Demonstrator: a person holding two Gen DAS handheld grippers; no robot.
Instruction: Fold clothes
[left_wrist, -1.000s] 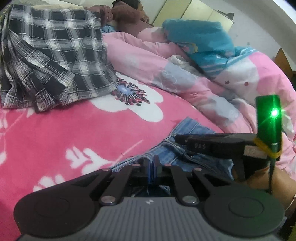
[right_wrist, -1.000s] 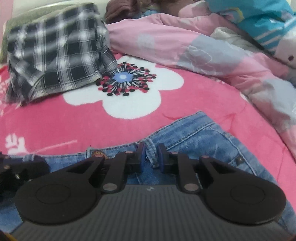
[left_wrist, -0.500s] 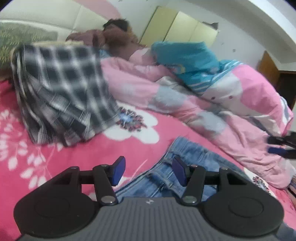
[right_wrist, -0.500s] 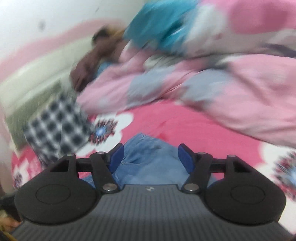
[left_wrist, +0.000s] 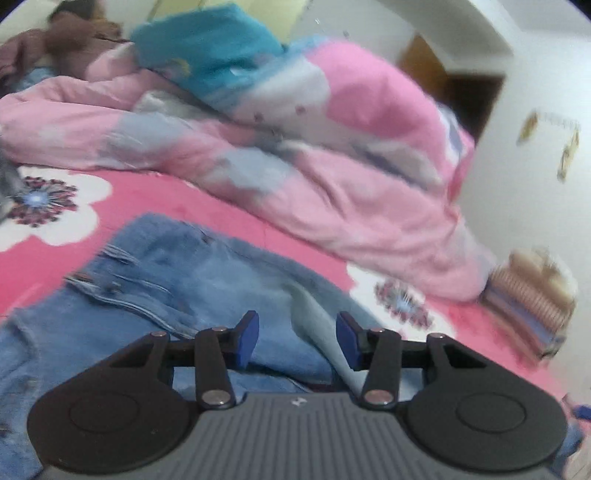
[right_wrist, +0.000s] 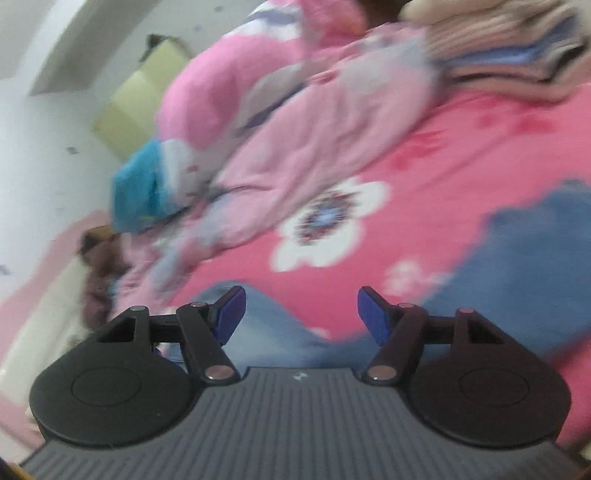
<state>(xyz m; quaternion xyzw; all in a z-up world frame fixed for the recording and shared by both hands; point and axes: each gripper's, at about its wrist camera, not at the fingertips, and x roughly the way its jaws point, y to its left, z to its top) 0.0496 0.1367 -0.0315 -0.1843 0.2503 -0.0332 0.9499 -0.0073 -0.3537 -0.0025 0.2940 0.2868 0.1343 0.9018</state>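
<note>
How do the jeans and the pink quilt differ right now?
The jeans are blue denim; the quilt is pale pink with grey and white patches. The jeans lie low and spread on the bed sheet, just ahead of the left gripper; the quilt is heaped high, farther back. The jeans show seams; the quilt shows soft folds. Both rest on the sheet, in no gripper.

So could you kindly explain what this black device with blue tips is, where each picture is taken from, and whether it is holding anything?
There is no robot here: a person holds a two-finger gripper in each hand, each carrying a wide-angle camera that looks along its fingers. One picture comes from the left gripper, the other from the right gripper. Both look over a bed with a pink flowered sheet, a rumpled pink quilt and blue jeans to be folded. Neither gripper holds anything; the left jaws are closing with nothing pinched between them, and the right stand open.
</note>
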